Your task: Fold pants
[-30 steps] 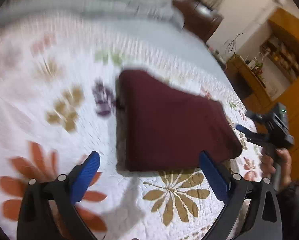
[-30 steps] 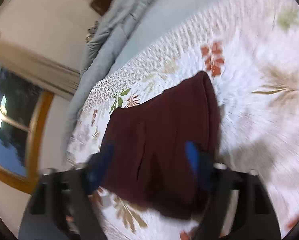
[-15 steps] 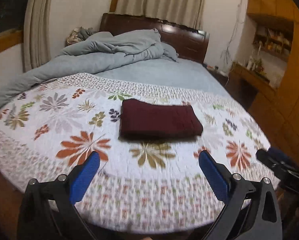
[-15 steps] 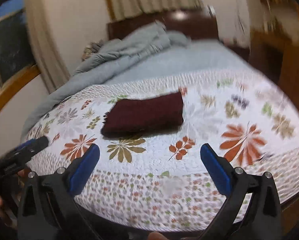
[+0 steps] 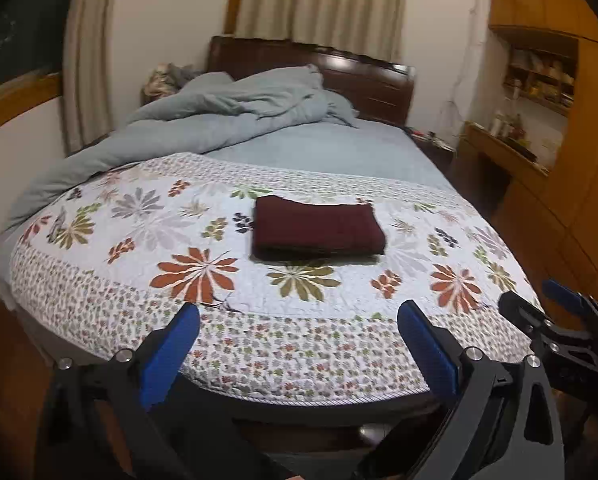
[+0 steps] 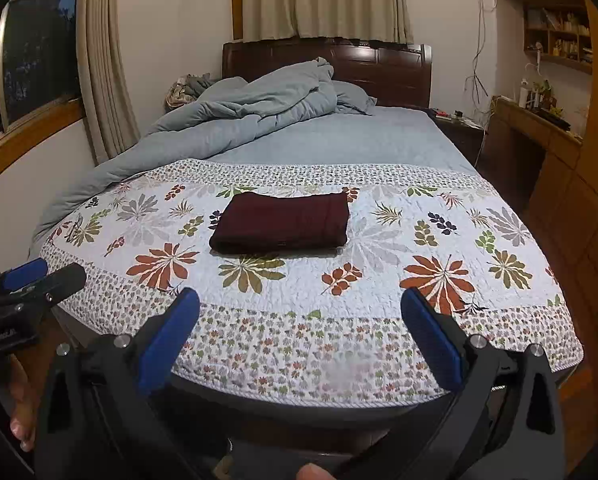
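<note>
The dark maroon pants [image 5: 317,230] [image 6: 283,224] lie folded into a flat rectangle on the flowered quilt [image 5: 203,312] [image 6: 379,280] covering the foot of the bed. My left gripper [image 5: 299,320] hangs open over the quilt's near edge, well short of the pants, nothing between its blue pads. My right gripper [image 6: 300,308] is likewise open and empty, back at the bed's near edge. Each gripper shows at the side of the other's view: the right one [image 5: 571,320] in the left wrist view, the left one [image 6: 31,280] in the right wrist view.
A rumpled grey-blue duvet [image 5: 219,120] is piled at the head of the bed by the dark headboard [image 6: 379,68]. Wooden cabinets and shelves [image 5: 539,128] line the right wall. Curtains and a window [image 6: 39,60] stand on the left. A hand's fingers [image 6: 19,412] show at lower left.
Both grippers have pulled back and up from right over the pants to the bed's near edge. The folded pants stay on the quilt. The right wrist has rolled level.
</note>
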A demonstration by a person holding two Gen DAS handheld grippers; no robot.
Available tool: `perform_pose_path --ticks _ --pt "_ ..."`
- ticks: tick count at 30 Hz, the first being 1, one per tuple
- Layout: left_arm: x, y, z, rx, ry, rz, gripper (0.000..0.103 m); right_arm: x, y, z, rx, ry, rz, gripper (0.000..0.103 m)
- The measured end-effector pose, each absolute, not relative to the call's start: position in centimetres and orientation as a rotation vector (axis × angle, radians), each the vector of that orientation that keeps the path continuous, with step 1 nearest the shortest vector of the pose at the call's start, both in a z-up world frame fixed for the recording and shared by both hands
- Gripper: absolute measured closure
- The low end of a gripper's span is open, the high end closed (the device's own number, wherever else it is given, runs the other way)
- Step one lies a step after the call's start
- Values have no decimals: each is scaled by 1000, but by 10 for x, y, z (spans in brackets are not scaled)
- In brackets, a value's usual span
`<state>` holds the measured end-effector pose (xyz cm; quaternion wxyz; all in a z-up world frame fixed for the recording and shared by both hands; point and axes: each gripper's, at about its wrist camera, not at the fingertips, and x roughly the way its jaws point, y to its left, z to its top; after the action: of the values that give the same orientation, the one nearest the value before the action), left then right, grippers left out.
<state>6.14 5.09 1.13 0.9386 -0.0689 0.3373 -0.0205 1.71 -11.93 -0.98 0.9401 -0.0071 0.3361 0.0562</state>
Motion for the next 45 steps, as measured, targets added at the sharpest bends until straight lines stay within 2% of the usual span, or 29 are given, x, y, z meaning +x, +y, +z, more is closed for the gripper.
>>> perform_pose_path --ticks 21,27,45 --pt "69 31 -3 -107 701 -9 4 17 -118 -22 -30 679 112 3" --pt "66 40 -2 -173 683 -23 4 18 -115 -24 -28 688 122 3" --pt "58 38 9 -102 647 26 4 17 -115 -23 -3 691 123 3"
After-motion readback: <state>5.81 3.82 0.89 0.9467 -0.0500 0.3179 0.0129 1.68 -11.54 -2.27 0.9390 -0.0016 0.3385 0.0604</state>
